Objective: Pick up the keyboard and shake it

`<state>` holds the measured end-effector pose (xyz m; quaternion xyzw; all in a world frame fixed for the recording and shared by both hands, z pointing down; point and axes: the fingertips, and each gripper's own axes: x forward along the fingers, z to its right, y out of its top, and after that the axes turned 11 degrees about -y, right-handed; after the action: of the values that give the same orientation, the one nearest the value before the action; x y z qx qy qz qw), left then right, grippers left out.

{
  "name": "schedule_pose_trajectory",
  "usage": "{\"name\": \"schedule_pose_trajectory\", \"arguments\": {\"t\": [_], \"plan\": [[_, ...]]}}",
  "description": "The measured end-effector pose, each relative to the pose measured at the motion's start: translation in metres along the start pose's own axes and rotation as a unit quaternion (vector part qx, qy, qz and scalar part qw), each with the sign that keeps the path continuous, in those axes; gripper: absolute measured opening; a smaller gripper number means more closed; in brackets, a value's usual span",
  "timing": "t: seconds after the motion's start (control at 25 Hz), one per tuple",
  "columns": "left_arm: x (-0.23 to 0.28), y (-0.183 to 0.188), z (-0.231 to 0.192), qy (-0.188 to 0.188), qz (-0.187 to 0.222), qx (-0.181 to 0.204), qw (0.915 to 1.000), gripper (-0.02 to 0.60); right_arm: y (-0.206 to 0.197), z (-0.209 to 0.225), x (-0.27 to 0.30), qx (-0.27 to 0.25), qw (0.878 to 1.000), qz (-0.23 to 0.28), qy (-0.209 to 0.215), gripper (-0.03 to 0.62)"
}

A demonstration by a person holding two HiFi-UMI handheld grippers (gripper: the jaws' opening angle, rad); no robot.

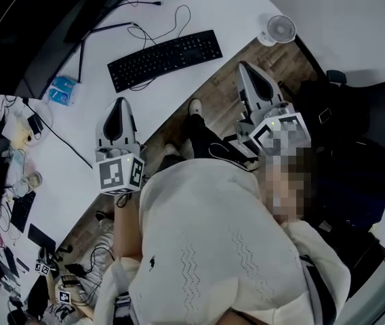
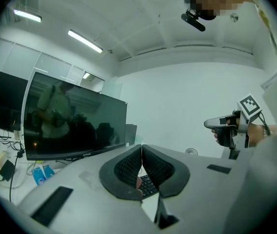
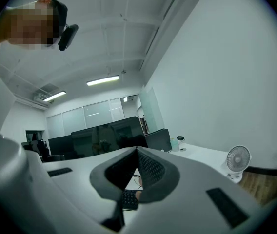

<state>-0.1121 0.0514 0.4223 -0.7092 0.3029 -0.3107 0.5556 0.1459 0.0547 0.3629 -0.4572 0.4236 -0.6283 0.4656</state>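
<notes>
In the upper middle of the head view, the black keyboard (image 1: pixel 165 58) lies flat on the white worktop (image 1: pixel 240 9), apart from both tools. The left tool (image 1: pixel 119 103) hangs over the worktop's near edge, jaws pressed together on nothing. The right tool (image 1: pixel 242 66), right of centre, is likewise closed and empty. A small fan (image 1: pixel 278 29) stands at the worktop's corner.

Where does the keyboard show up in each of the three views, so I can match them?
Head view: keyboard upper centre, on the white desk.
Left gripper view: keyboard a sliver low centre, under the jaws.
Right gripper view: keyboard likewise a sliver under the jaws.
Shared landmark: the small fan, in all three.
</notes>
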Motion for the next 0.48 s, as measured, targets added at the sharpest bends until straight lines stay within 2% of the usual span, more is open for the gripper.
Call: {"name": "schedule_pose_trajectory", "arguments": {"t": [0.16, 0.36, 0.48], "plan": [[0.026, 0.002, -0.011, 0.026, -0.006, -0.002, 0.9996, 0.015, 0.005, 0.025, 0.034, 0.005, 1.000, -0.011, -0.003, 0.000], [0.048, 0.007, -0.025, 0.067, 0.006, -0.044, 0.9967, 0.015, 0.005, 0.055, 0.070, 0.018, 0.999, -0.032, 0.001, 0.002], [0.059, 0.008, -0.030, 0.092, 0.006, -0.053, 0.9943, 0.015, 0.002, 0.070, 0.091, 0.017, 0.999, -0.049, 0.014, 0.002]]}}
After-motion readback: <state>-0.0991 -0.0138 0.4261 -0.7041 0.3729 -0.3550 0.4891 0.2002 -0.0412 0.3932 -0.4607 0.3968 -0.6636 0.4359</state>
